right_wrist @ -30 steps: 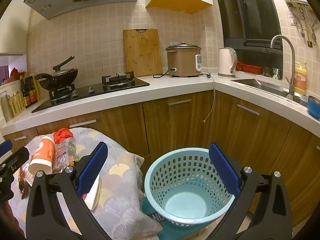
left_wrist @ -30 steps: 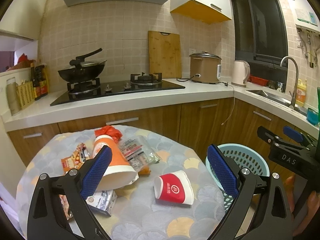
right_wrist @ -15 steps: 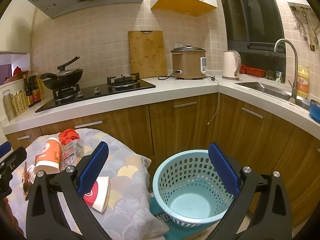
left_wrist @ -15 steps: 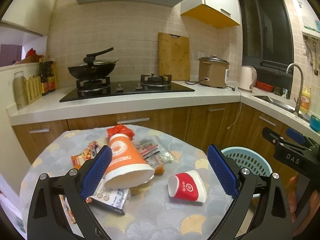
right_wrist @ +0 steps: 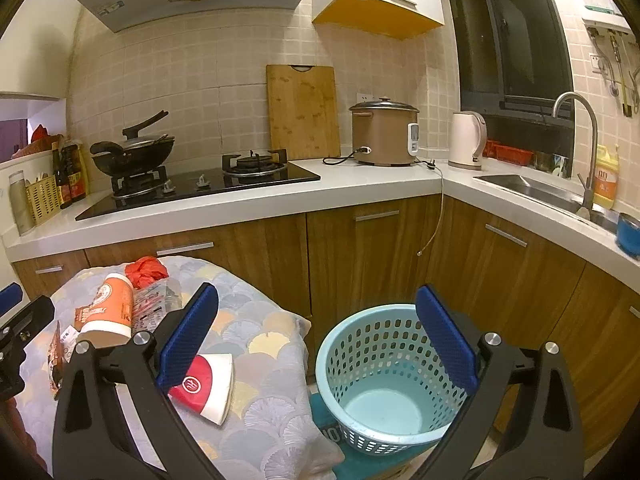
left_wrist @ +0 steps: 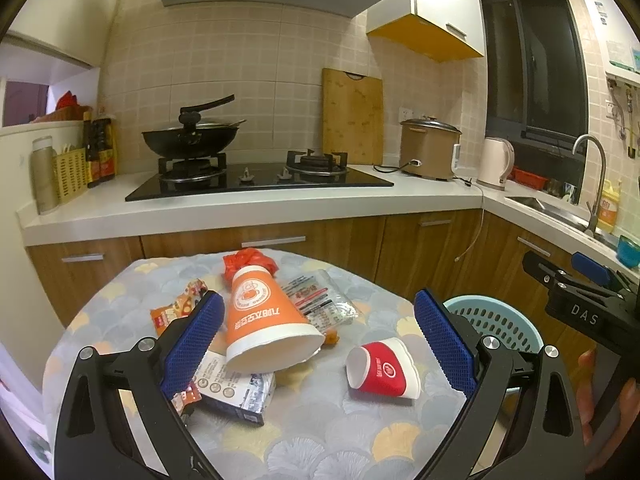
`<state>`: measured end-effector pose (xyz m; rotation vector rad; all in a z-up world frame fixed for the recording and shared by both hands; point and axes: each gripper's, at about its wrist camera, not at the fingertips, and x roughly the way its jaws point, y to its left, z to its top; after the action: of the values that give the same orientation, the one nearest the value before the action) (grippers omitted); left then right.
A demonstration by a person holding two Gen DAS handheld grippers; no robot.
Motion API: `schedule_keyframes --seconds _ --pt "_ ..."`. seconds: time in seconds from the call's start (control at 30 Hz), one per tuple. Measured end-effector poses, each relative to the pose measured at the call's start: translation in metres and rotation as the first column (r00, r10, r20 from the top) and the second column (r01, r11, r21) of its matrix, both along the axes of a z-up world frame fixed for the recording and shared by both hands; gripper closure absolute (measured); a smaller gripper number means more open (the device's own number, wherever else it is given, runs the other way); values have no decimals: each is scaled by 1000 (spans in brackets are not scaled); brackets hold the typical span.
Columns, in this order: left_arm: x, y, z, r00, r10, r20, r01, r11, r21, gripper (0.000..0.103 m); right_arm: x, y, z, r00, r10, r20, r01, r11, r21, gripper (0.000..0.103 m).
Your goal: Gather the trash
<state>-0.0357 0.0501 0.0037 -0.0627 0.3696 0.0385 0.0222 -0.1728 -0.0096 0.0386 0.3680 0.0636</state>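
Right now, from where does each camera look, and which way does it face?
Left wrist: above the table, facing the stove; open left gripper, right gripper.
Right wrist: beside the table, over the blue basket; open right gripper.
Shared: red paper cup, orange cup, basket.

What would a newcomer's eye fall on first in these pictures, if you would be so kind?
Probably the big orange paper cup lying on its side amid wrappers on the cloth-covered table, with the small red cup tipped over to its right. Next, the light blue basket on the floor beside the table, nothing visible inside it. Both the left gripper and the right gripper hang open, holding nothing.
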Motion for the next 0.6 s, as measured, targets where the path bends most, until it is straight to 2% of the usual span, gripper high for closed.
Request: schedule_keyframes --seconds 0.6 --pt "-4 17 -2 999 34 2 -34 999 -15 10 4 17 -5 999 28 -22 -28 999 -18 9"
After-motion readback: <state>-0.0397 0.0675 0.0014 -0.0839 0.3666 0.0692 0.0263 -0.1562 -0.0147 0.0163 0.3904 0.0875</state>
